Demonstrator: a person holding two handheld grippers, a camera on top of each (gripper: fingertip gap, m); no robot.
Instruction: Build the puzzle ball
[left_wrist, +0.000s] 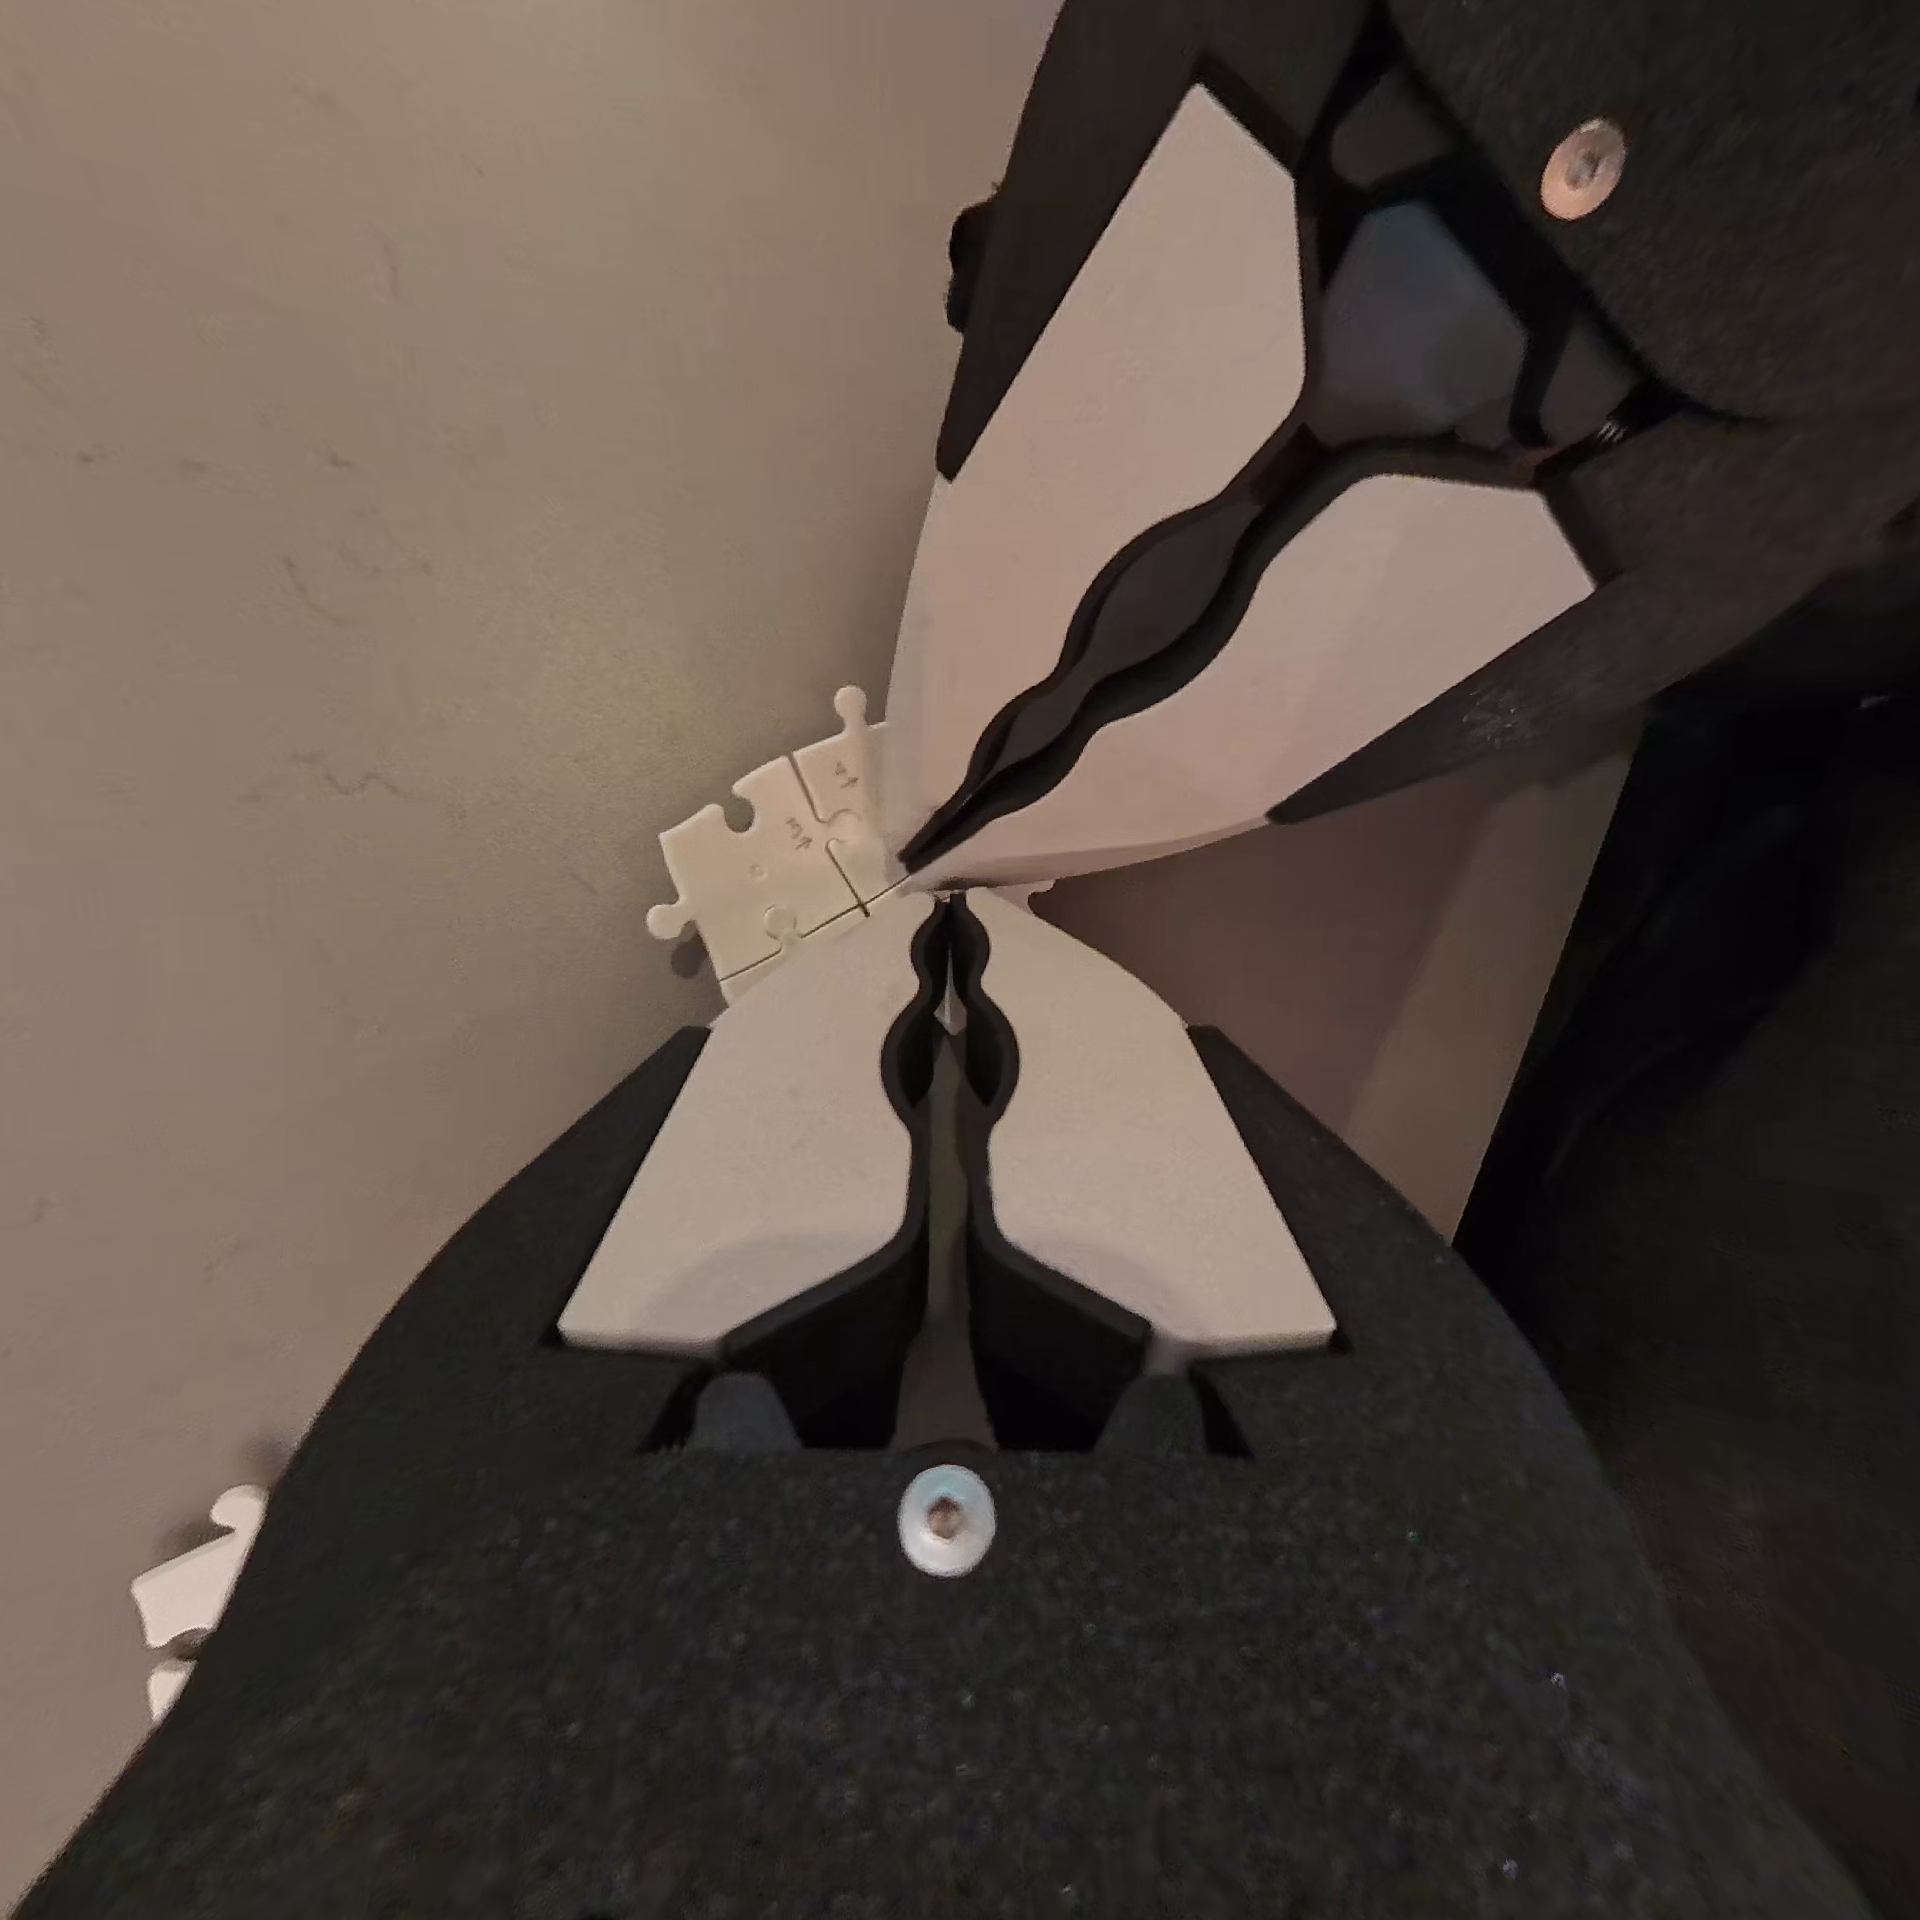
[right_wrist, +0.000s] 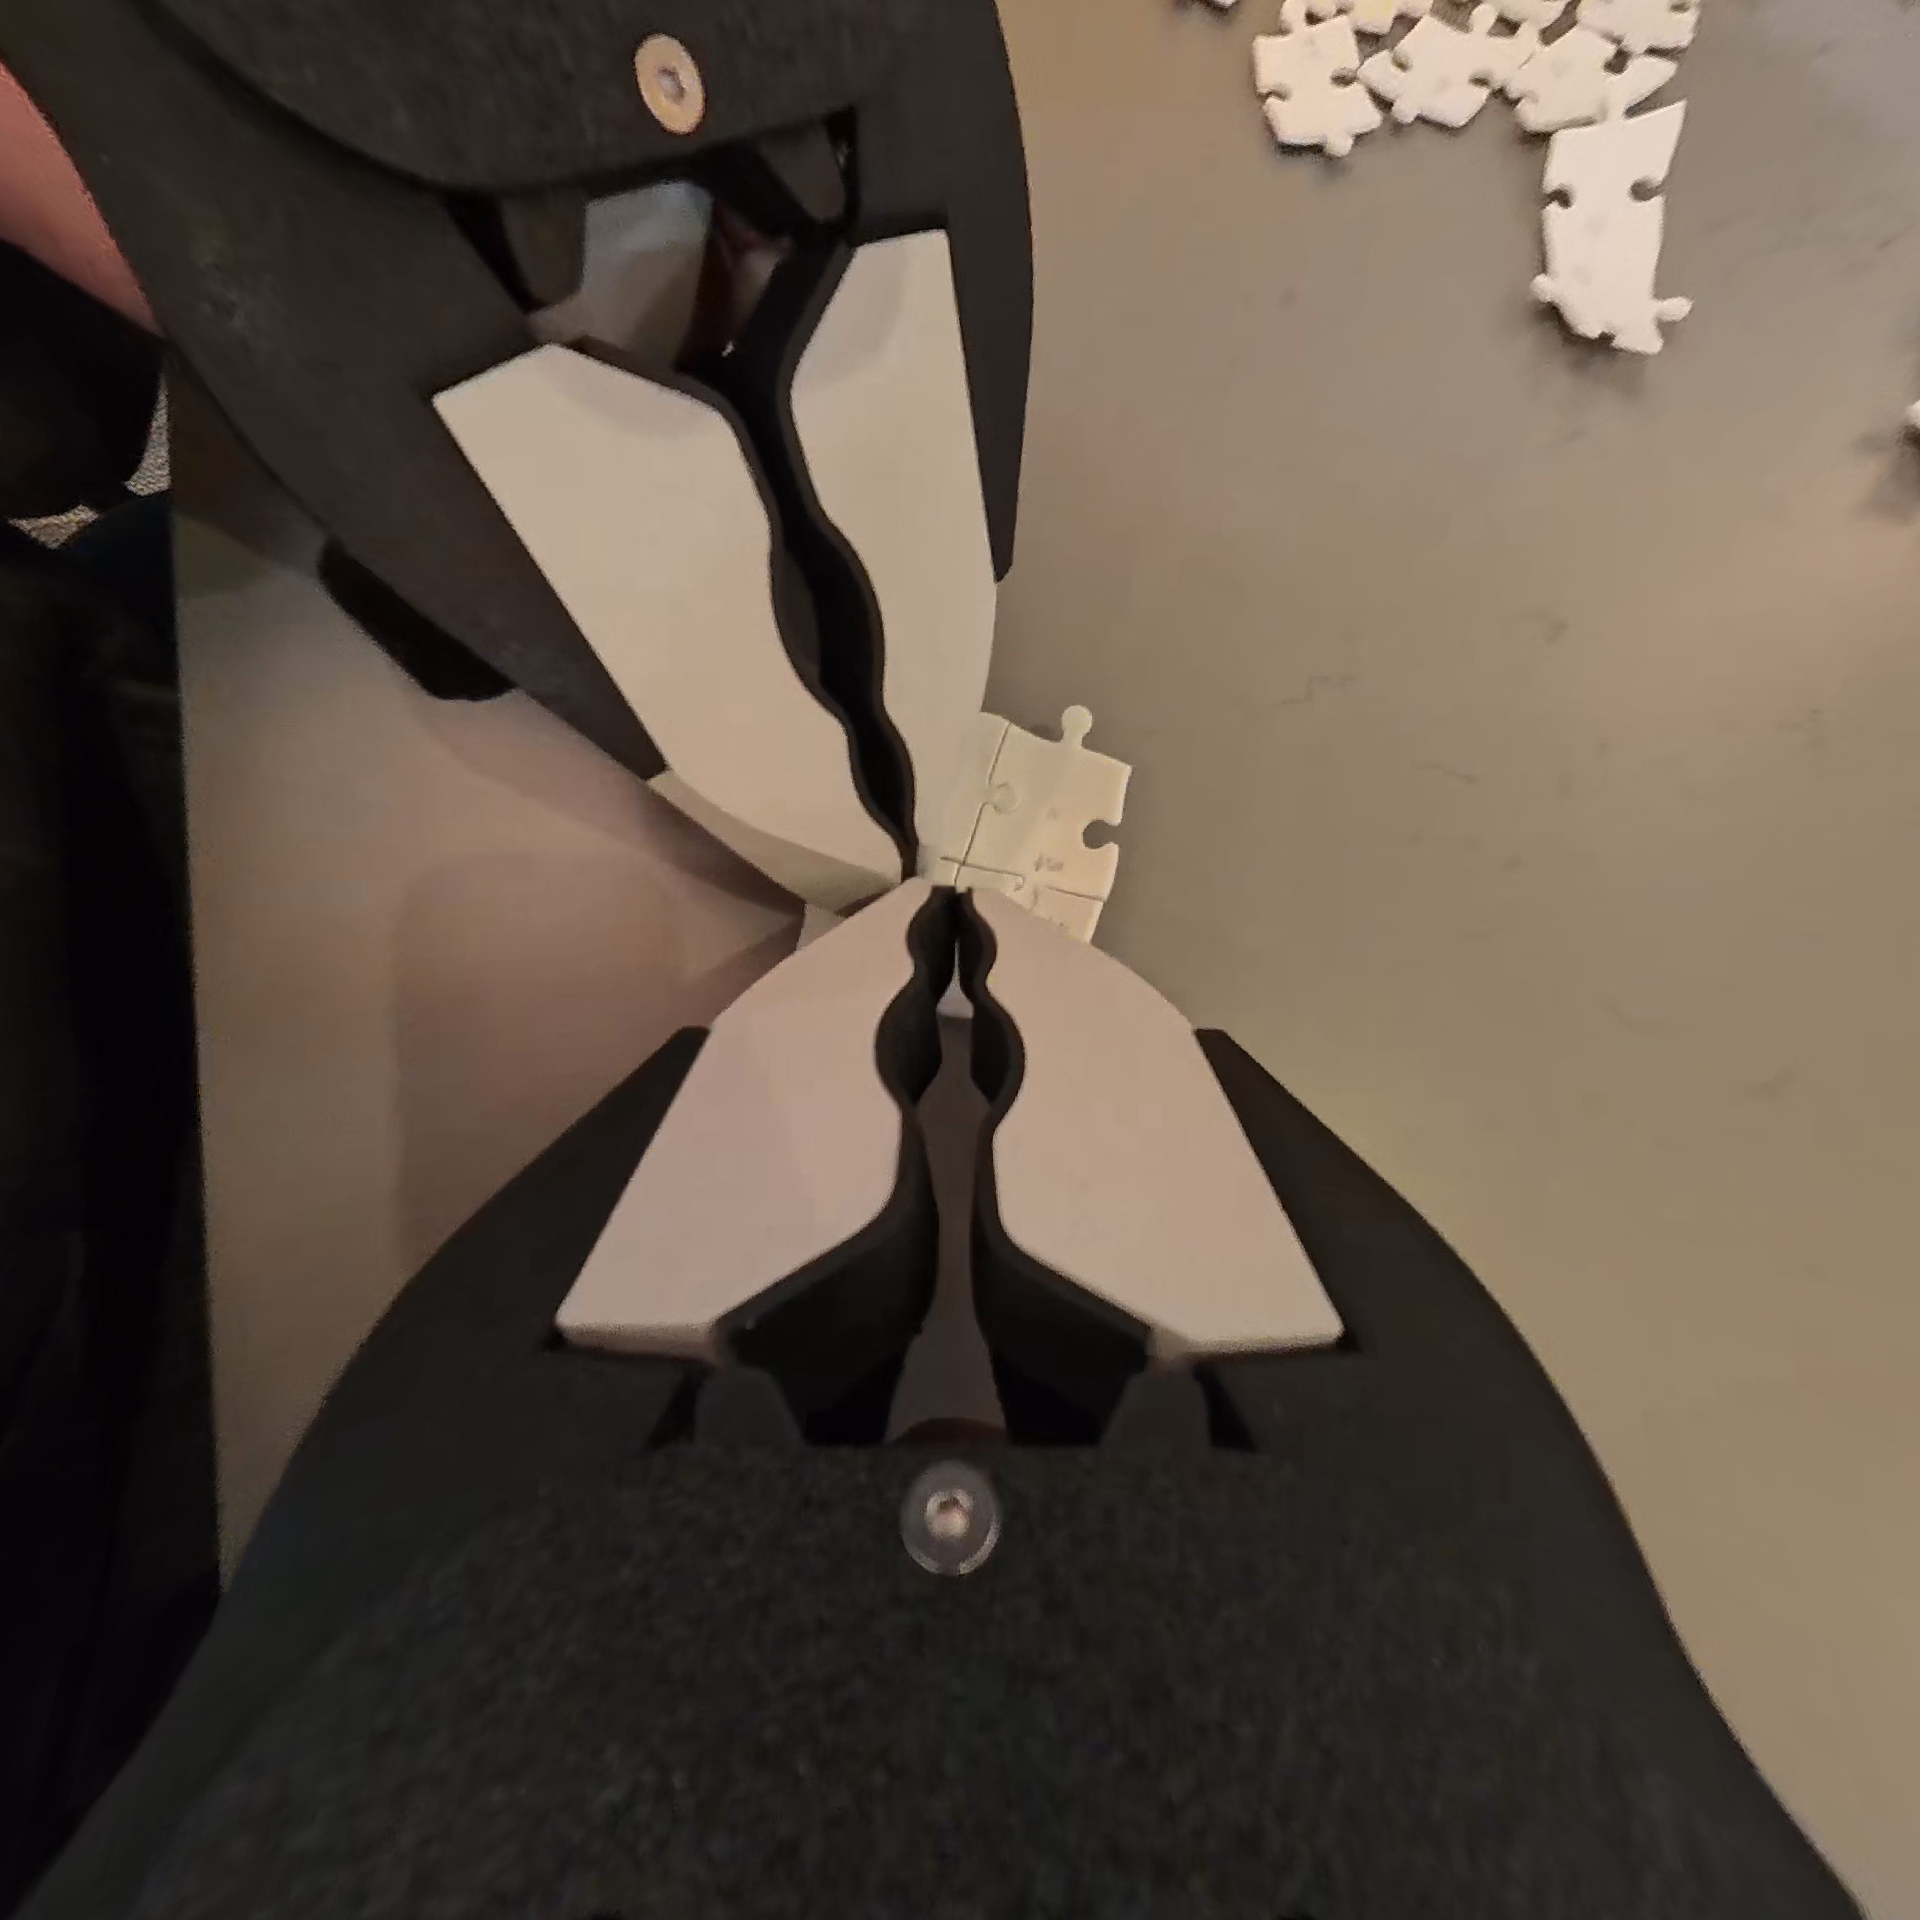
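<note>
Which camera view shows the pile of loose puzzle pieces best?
The right wrist view: the pile of loose puzzle pieces lies in plain sight at the top right on the table. The left wrist view shows only a couple of pieces at its lower left edge.

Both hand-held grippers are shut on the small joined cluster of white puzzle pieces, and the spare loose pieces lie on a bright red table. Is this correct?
Not quite: the table is grey-brown, not bright red, as the right wrist view shows. The rest holds: the left hand-held gripper and the right hand-held gripper are both shut on the joined cluster of white puzzle pieces, and the loose pieces lie on the table.
</note>
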